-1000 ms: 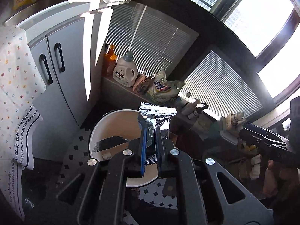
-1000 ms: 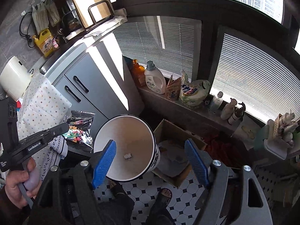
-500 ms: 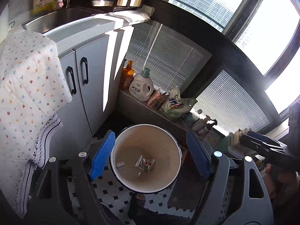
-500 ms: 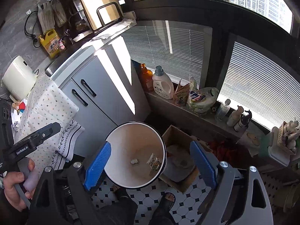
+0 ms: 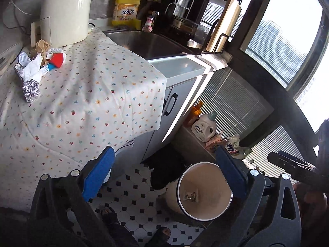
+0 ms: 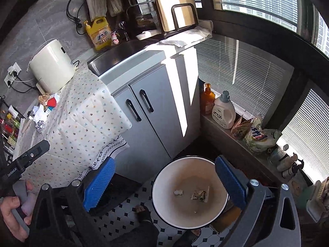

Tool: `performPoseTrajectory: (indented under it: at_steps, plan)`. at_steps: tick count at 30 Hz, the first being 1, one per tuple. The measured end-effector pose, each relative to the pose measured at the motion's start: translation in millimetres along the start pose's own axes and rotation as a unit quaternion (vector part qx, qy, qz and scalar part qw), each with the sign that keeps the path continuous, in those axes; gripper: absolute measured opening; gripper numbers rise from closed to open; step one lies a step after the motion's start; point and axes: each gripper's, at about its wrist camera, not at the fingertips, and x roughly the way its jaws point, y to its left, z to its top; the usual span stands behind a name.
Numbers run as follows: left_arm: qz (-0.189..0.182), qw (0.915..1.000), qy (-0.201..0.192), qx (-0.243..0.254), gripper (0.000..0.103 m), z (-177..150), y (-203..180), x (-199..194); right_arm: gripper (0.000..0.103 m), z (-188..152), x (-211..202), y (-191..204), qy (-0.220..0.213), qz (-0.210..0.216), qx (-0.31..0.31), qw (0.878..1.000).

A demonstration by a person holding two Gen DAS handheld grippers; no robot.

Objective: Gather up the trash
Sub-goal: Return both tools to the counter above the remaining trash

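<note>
A white bin [image 5: 209,177] stands on the tiled floor with a crumpled silver wrapper [image 5: 191,195] lying in it. In the right wrist view the bin [image 6: 185,170] holds that wrapper [image 6: 199,194] and a small white scrap [image 6: 178,192]. More trash sits at the far corner of the flowered tablecloth [image 5: 92,103]: a foil ball [image 5: 30,88], white tissue [image 5: 33,72], a red carton [image 5: 56,59] and brown paper [image 5: 42,47]. My left gripper [image 5: 164,175] hangs above the floor beside the bin, jaws opening, nothing between them. My right gripper [image 6: 164,183] hovers over the bin, jaws also opening and empty.
A steel sink [image 5: 148,43], a cream appliance [image 5: 63,14] and a yellow detergent bottle [image 5: 126,8] line the counter. Grey cabinet doors [image 6: 148,111] face the bin. Bottles and bags crowd the window ledge [image 6: 224,111]. A person's sandalled feet [image 5: 109,214] stand on the tiles.
The left gripper let go of the silver wrapper, which now lies in the bin. Both grippers opened wide, rose and swung away from the bin toward the covered table.
</note>
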Motion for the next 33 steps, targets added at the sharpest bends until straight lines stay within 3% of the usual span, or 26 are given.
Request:
performPoseTrajectory:
  at_steps: [11,22,33]
  plan:
    - [0.061,0.9945,-0.052,-0.067,0.097,20,95,-41,0.095,42,24,101,-0.008,0.044,-0.072,0.996]
    - [0.093,0.9825,-0.107,-0.121,0.096,52,185,-63,0.095,66,45,188,-0.018,0.058,-0.113,0.992]
    - [0.092,0.9806,-0.098,-0.143,0.064,89,255,-38,0.095,72,69,240,-0.018,0.05,-0.106,0.993]
